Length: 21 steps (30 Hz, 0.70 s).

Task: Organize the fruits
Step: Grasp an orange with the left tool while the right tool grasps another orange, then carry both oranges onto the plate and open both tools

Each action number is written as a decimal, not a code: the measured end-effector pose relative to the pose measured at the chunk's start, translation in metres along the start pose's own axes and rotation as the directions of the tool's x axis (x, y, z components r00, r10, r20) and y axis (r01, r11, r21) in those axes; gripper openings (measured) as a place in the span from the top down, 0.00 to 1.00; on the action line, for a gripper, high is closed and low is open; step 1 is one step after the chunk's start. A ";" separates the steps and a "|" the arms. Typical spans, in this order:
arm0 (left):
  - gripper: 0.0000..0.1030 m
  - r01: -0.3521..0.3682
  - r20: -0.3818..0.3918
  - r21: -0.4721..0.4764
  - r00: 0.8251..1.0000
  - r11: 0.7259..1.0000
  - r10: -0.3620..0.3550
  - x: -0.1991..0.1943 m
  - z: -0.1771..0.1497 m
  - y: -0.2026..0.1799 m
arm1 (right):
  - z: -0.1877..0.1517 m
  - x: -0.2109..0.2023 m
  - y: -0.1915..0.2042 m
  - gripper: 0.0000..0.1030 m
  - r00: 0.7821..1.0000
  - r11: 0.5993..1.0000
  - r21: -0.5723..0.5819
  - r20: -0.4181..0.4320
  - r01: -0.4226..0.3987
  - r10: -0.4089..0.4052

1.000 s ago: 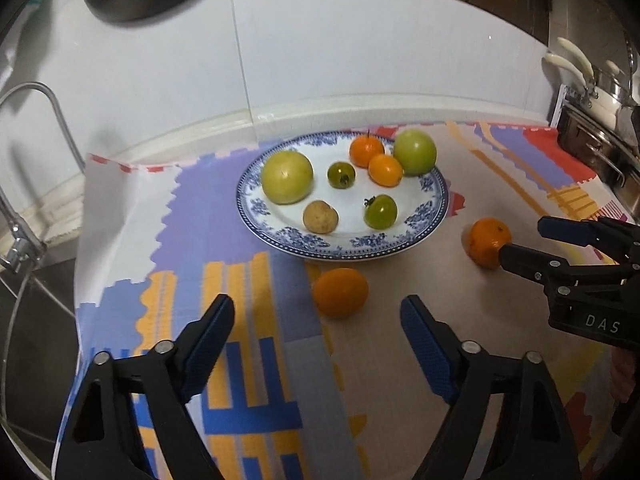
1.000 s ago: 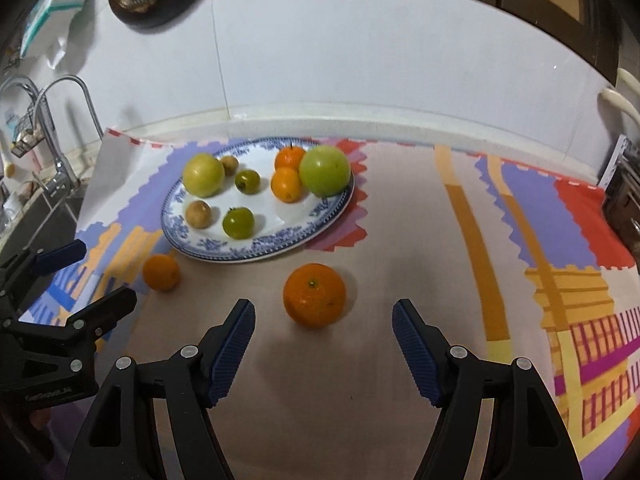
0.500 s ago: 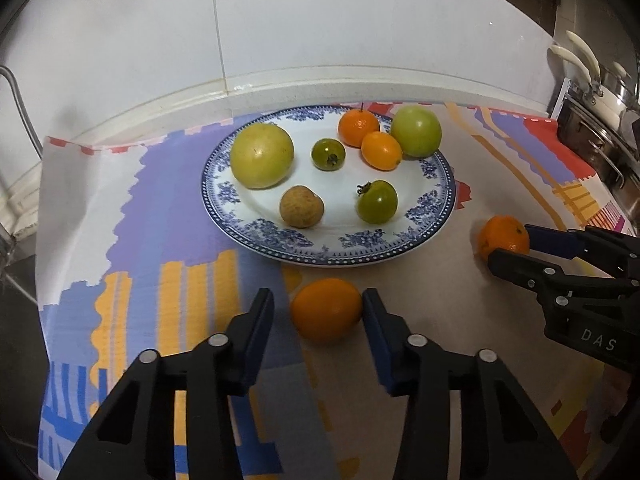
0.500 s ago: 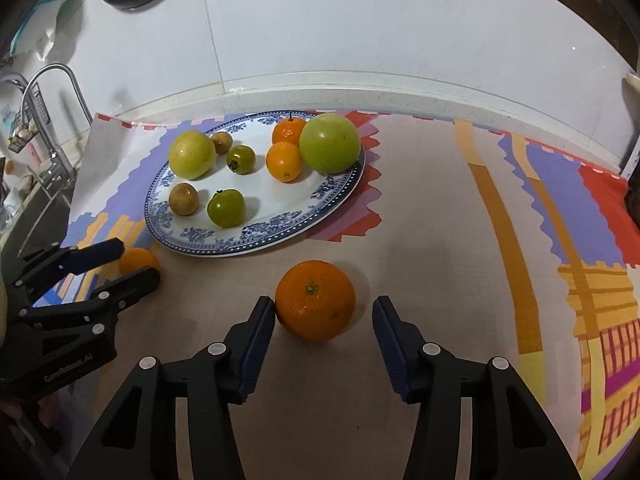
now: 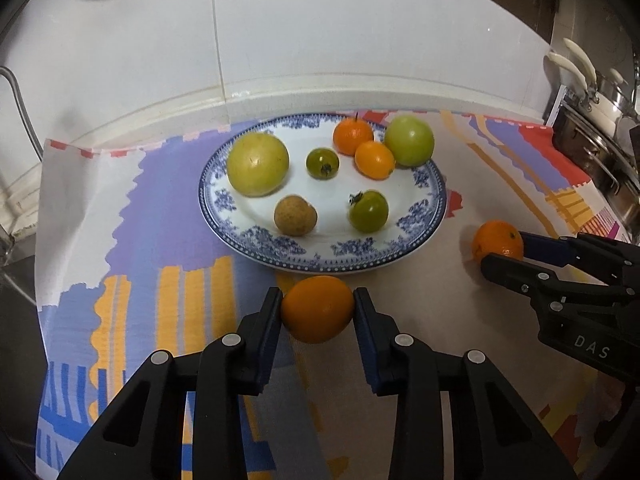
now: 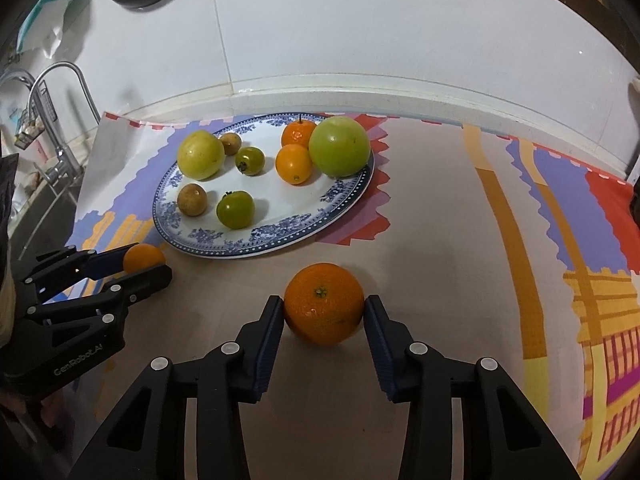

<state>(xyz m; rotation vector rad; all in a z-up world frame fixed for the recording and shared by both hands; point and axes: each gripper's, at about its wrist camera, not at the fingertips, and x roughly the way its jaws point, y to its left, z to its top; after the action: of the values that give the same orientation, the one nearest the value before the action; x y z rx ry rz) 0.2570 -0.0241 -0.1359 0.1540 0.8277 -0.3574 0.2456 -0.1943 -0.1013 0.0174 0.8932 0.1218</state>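
A blue-and-white plate (image 5: 424,184) holds several fruits: a large yellow one, a green one, small green tomatoes, small oranges and a brown fruit. It also shows in the right wrist view (image 6: 344,196). My left gripper (image 5: 317,309) is shut on a smooth orange fruit (image 5: 317,307) on the mat, just in front of the plate. My right gripper (image 6: 324,309) is shut on a dimpled orange (image 6: 323,300) on the mat, to the right of the plate. That orange shows in the left wrist view (image 5: 496,238).
A colourful patterned mat (image 6: 460,220) covers the counter. A white tiled wall (image 5: 360,40) rises behind the plate. A tap and sink (image 6: 60,92) stand at the left. Steel pans (image 5: 600,120) sit at the right edge.
Both grippers moved forward around their oranges and closed from wide open until the pads press on the fruit. The plate and its fruits have not moved.
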 end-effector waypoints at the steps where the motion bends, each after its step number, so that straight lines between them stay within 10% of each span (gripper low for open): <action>1: 0.66 0.000 0.009 0.000 1.000 1.000 0.000 -0.003 0.001 0.000 | 0.001 -0.002 0.000 0.59 1.000 1.000 0.000 0.005 -0.003 0.003; 21: 0.66 -0.016 0.117 0.019 0.993 1.000 0.014 -0.008 0.053 0.019 | 0.055 -0.009 0.019 0.59 0.989 0.993 -0.091 0.119 -0.073 0.084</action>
<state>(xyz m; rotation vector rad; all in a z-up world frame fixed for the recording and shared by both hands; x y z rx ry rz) 0.2956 -0.0190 -0.0949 0.1565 0.7075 -0.3577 0.2809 -0.1743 -0.0586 -0.0201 0.7636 0.2302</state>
